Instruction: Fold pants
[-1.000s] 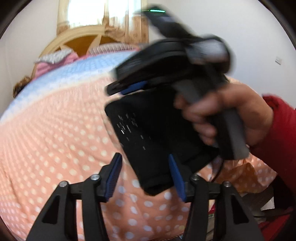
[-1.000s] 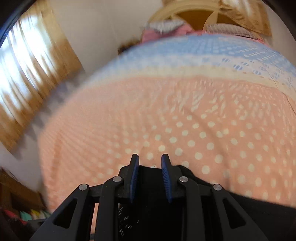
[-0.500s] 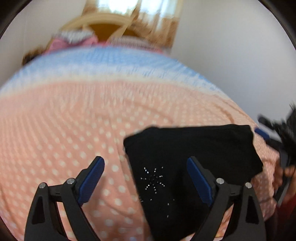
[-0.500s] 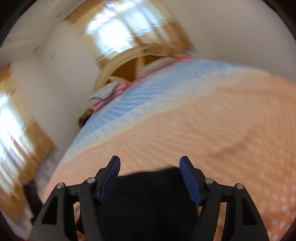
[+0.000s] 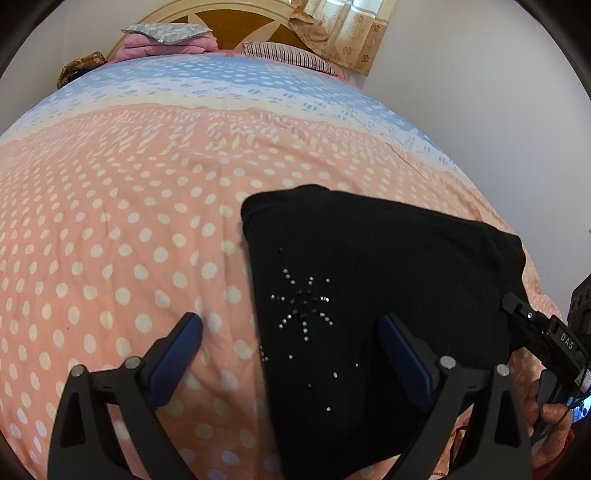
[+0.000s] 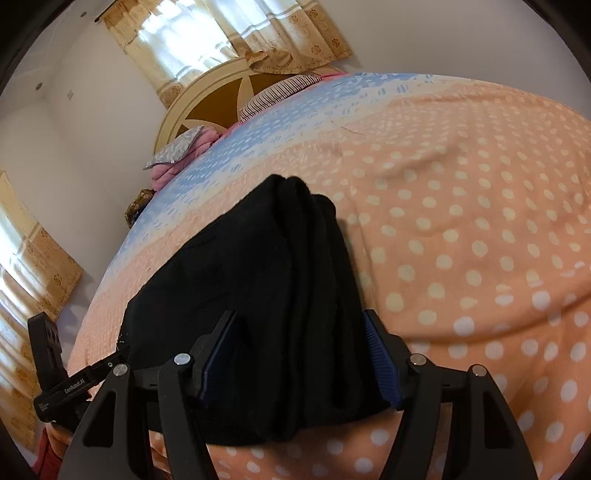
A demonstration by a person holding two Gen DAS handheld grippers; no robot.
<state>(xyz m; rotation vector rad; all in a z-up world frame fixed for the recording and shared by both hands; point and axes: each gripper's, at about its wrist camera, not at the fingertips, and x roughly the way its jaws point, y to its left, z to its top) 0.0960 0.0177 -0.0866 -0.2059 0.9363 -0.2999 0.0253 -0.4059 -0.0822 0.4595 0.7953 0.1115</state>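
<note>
The black pants (image 5: 369, 258) lie folded into a thick rectangle on the dotted peach bedspread (image 5: 129, 221); a rhinestone star (image 5: 303, 302) shows on top. My left gripper (image 5: 290, 321) hovers over the bundle's left edge, its jaws opening wide, one finger over the bedspread and one over the cloth, neither pad pressing. In the right wrist view my right gripper (image 6: 300, 317) straddles the stacked folds of the pants (image 6: 258, 277). Its jaws are closing, with the cloth lying between and below them, not clamped. A finger of the right gripper (image 5: 535, 325) shows at the bundle's right corner.
Pillows (image 5: 166, 35) and a rounded wooden headboard (image 5: 236, 14) stand at the far end of the bed. Curtains (image 6: 207, 33) hang on the white wall behind. A hand in a red sleeve (image 5: 550, 417) holds the right tool at the near bed edge.
The right gripper let go of the pants, opened and swung round to their right side. The left gripper opened wide. The folded bundle now rests flat on the bed.
</note>
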